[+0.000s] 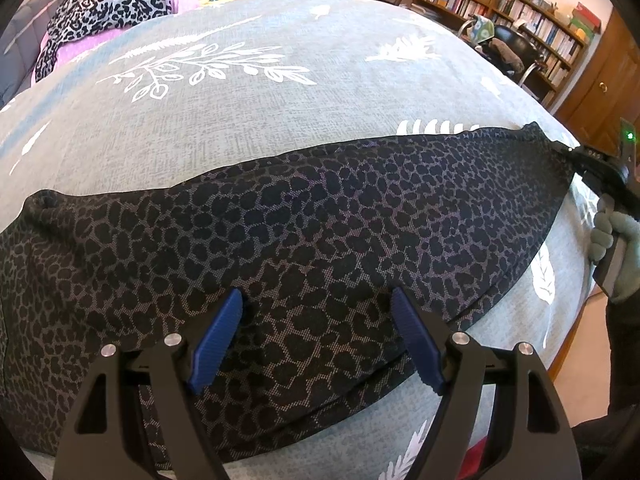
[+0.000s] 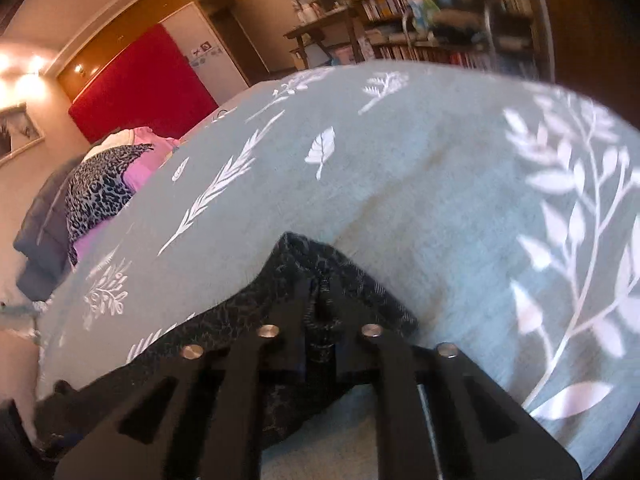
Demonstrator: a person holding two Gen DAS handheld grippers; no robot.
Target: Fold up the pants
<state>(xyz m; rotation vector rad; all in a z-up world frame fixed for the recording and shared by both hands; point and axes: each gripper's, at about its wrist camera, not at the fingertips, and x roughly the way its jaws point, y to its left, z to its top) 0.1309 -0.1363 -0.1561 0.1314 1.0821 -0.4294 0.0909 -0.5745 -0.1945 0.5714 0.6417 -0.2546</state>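
Note:
Dark leopard-print pants [image 1: 320, 216] lie stretched sideways across the grey-green leaf-print bedspread [image 1: 280, 112]. My left gripper [image 1: 318, 294] hangs open just over the pants' near part, and its blue pads [image 1: 218, 336] stand wide apart with nothing pinched. At the right end of the pants my right gripper [image 1: 580, 158], held by a gloved hand [image 1: 612, 240], pinches the fabric's tip. In the right wrist view that gripper [image 2: 320, 288] is shut on a bunched fold of the pants [image 2: 304, 260], lifted slightly off the bedspread [image 2: 400, 168].
A heap of light leopard-print and pink clothes [image 1: 108, 4] lies at the far left of the bed, near a red headboard [image 2: 140, 84]. Bookshelves [image 1: 500, 4], a desk and a chair [image 1: 508, 52] stand beyond the bed. The bed's edge runs close on the right.

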